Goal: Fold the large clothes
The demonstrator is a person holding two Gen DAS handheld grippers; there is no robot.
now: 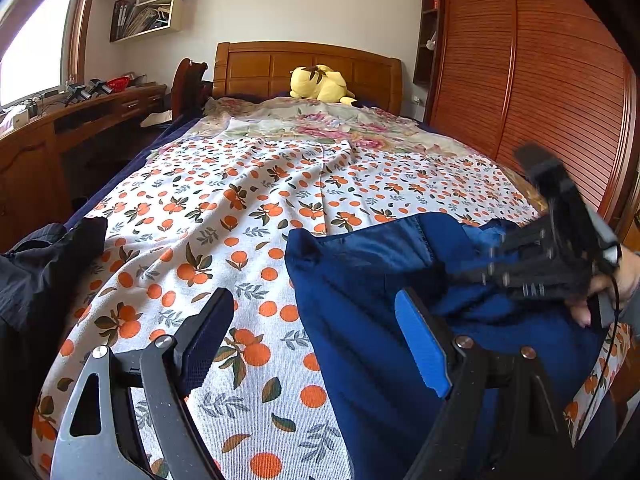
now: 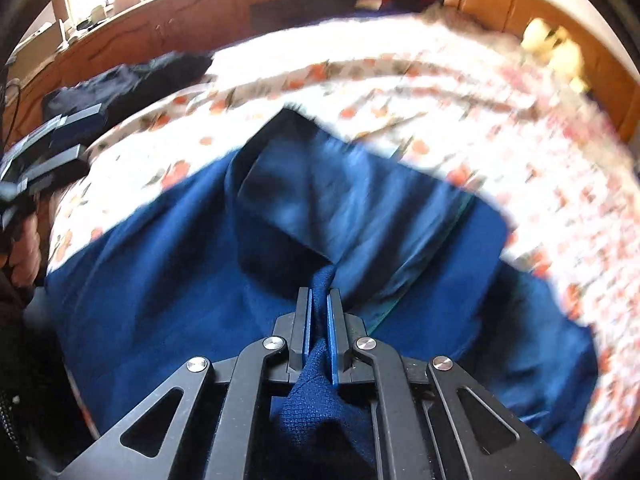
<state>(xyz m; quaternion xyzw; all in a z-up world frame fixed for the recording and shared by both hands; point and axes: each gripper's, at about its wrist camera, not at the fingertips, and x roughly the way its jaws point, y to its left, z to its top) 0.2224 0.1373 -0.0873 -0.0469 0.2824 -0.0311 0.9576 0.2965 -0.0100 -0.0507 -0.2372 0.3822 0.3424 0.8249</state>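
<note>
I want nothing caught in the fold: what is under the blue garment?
The blue garment lies on the orange-print sheet, which shows all around it. Whatever is directly beneath the cloth is covered. The right gripper pinches a fold of it.

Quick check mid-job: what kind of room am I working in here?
A bedroom, most likely: a bed with a wooden headboard, a slatted wooden wardrobe beside it, and a yellow plush toy near the headboard.

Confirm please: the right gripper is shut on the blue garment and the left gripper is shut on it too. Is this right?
Not quite. The right gripper is shut on the blue garment, but the left gripper is open and holds nothing, as the left wrist view shows.
</note>
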